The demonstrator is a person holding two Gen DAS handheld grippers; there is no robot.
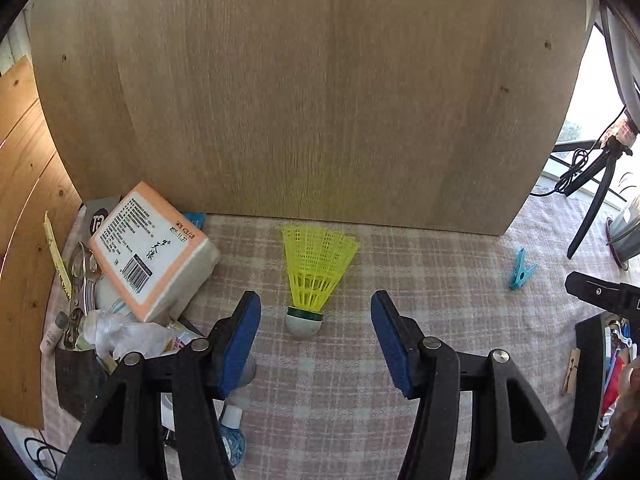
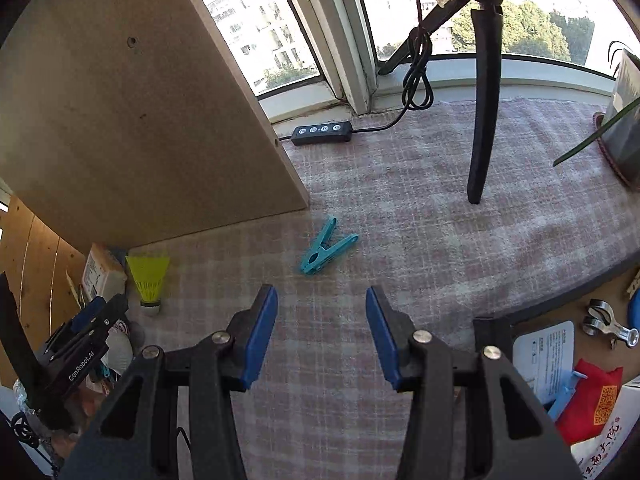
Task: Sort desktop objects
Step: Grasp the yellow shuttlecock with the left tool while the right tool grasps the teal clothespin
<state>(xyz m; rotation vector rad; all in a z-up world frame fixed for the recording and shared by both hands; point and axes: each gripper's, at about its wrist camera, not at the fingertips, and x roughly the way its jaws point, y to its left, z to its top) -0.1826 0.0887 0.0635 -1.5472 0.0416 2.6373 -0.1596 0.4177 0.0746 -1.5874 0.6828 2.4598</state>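
Observation:
A yellow shuttlecock (image 1: pixel 316 276) lies on the checked cloth, cork end towards me; it also shows far left in the right wrist view (image 2: pixel 149 280). My left gripper (image 1: pixel 316 304) hangs open just over it, a blue pad on each side of the cork and clear of it. A teal clothes peg (image 2: pixel 325 249) lies on the cloth ahead of my right gripper (image 2: pixel 321 300), which is open and empty. The same clothes peg (image 1: pixel 521 270) appears at the right in the left wrist view. The left gripper's black body (image 2: pixel 86 336) shows at lower left there.
An upright wooden panel (image 1: pixel 304 92) stands right behind the shuttlecock. A tissue pack (image 1: pixel 154 254) tops a heap of clutter on the left. A tripod leg (image 2: pixel 484 112), a cable switch (image 2: pixel 322 133) and a plant pot (image 2: pixel 624 136) stand near the window. A box of items (image 2: pixel 560 364) sits lower right.

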